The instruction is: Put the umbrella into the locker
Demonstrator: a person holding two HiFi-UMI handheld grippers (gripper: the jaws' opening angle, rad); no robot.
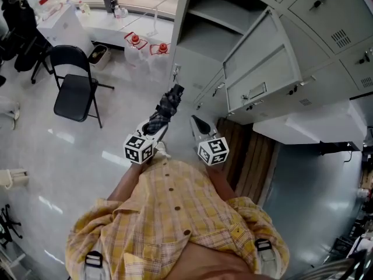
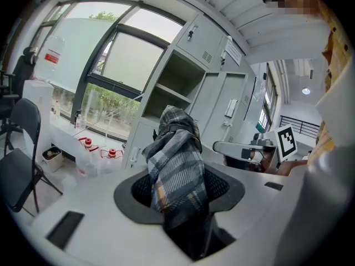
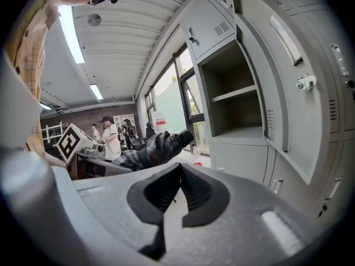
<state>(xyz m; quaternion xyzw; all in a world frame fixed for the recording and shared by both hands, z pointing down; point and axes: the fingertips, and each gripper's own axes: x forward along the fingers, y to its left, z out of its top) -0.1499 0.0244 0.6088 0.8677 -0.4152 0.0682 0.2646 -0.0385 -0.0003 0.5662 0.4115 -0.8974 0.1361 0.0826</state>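
Left gripper [image 1: 156, 128] [image 2: 180, 201]: jaws clamped on the folded plaid umbrella [image 1: 166, 107] [image 2: 177, 165], gripped at its near end. The rest sticks out forward past the jaw tips, tilted slightly up, free end in the air.

Right gripper [image 1: 199, 125] [image 3: 178, 195]: jaws closed tip to tip, nothing between them. It sits just right of the left gripper, level with it and not touching the umbrella, which shows to its front-left [image 3: 158, 148].

Locker [image 1: 215, 28] [image 2: 172, 87] [image 3: 233, 104]: ahead of both grippers, well clear of the umbrella tip. One compartment stands open with its shelf [image 3: 236, 96] bare. Its door [image 1: 262, 69] is swung out to the right gripper's front-right.

Chair [image 1: 76, 86]: well off to the left gripper's left.
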